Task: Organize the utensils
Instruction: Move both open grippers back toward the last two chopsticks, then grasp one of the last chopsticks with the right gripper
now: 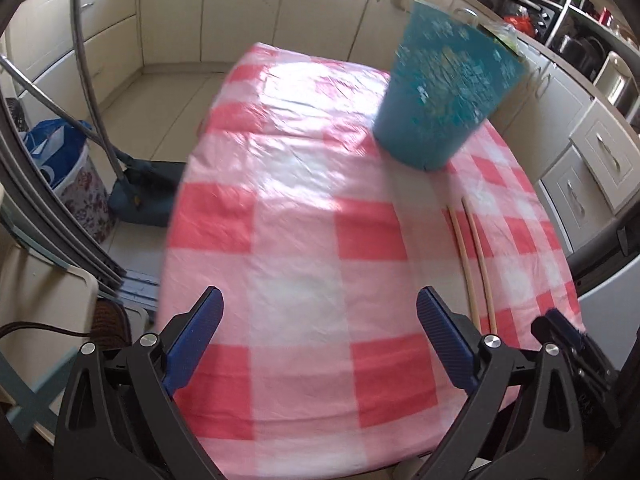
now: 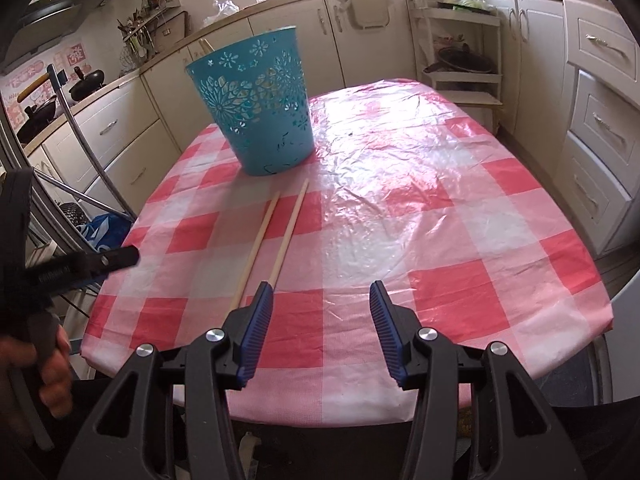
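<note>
Two chopsticks [image 2: 276, 236] are laid side by side on the checked tablecloth [image 2: 440, 208], near the blue basket [image 2: 256, 108]. Nothing is grasped: left tongs [image 1: 320, 312] and right tongs [image 2: 320, 300] are held released.

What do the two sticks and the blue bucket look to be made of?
The two pale tan chopsticks look like bare wood or bamboo: matte, no shine. The teal cut-out flower-pattern bucket looks like moulded plastic, uniform in colour with a smooth surface; painted metal can't be ruled out.

A counter [image 2: 460, 208] is wearing a pink-and-white checked plastic cloth. A teal cut-out bucket [image 2: 260, 112] is standing upright on it, two wooden chopsticks [image 2: 272, 236] lying side by side just before it.
</note>
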